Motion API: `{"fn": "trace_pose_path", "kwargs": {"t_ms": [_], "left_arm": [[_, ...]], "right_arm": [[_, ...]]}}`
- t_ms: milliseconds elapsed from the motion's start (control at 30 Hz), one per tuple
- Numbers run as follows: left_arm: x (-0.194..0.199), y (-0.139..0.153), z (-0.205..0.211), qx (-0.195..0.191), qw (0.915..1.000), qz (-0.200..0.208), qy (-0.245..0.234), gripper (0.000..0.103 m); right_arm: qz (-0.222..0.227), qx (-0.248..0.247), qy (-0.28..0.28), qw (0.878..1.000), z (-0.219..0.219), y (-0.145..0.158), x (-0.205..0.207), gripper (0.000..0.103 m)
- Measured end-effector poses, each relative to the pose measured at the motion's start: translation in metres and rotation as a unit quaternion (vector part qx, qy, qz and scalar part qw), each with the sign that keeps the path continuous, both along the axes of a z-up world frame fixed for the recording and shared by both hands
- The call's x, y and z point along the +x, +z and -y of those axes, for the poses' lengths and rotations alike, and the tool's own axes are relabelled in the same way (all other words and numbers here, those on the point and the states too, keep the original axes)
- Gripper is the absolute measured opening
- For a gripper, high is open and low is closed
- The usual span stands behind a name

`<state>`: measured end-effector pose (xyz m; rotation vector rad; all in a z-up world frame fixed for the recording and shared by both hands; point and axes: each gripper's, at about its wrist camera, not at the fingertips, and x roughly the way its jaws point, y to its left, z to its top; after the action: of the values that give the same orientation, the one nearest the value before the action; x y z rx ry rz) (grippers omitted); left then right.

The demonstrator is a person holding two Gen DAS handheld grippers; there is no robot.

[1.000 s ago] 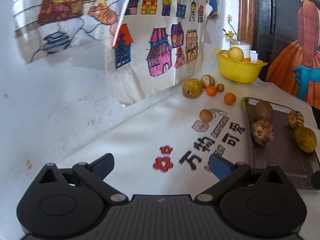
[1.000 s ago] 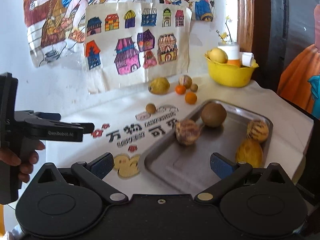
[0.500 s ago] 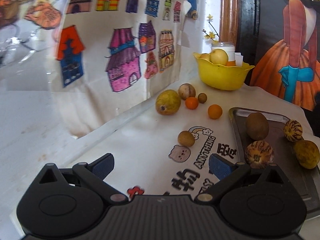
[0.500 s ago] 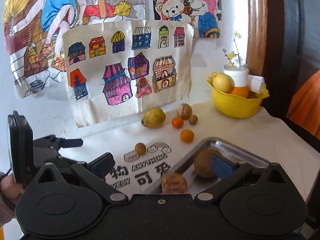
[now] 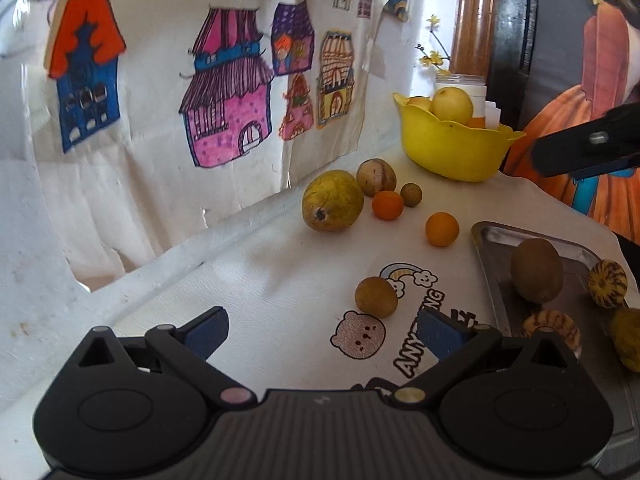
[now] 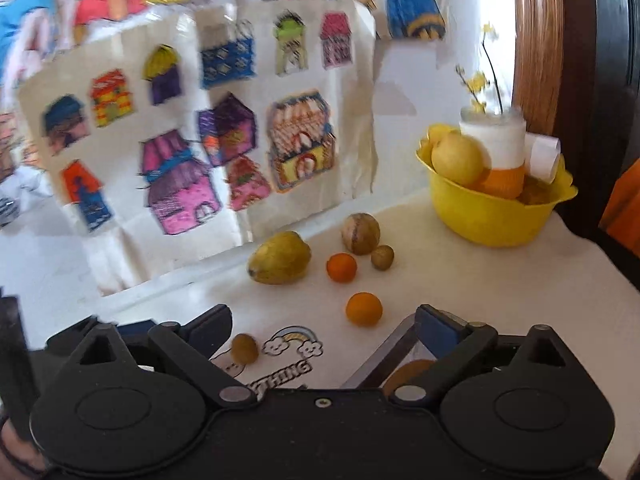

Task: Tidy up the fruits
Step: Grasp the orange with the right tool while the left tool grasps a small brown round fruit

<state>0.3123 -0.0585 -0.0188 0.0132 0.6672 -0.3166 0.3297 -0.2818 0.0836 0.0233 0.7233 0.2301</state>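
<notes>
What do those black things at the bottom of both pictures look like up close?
Each is a hand-held tool. The left tool and right tool look alike: matte black bodies with two round discs, triangular cut-outs and small metal pivot pins. Angled arms end in dark blue ribbed fingertips. The middle is ribbed. No cables or sleeves show.

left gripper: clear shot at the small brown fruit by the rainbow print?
Probably yes. The left gripper is open and empty, and the brown fruit sits alone on the cloth just ahead, slightly toward the right finger. Nothing lies between them; the tray and orange stand apart from it.
</notes>
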Motion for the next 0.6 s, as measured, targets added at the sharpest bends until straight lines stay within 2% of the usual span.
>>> {"fn": "trace_pose_path", "kwargs": {"t_ms": [133,333,467,600], "left_arm": [[0.006,-0.005,0.001,-0.006,0.9999,-0.010,0.003,0.101],[0.012,-0.006,0.006,-0.007,0.9999,-0.009,-0.009,0.092],[0.016,-0.008,0.012,-0.011,0.9998,-0.011,-0.015,0.083],[0.018,-0.009,0.016,-0.015,0.9996,-0.013,-0.019,0.078]], "right_arm": [[-0.027,0.013,-0.012,0.999,0.003,-0.019,0.029,0.090],[-0.050,0.035,-0.037,0.997,0.009,-0.041,0.053,0.081],[-0.057,0.024,-0.038,0.997,0.007,-0.051,0.063,0.070],[-0.054,0.009,-0.048,0.997,0.005,-0.058,0.074,0.062]]}}
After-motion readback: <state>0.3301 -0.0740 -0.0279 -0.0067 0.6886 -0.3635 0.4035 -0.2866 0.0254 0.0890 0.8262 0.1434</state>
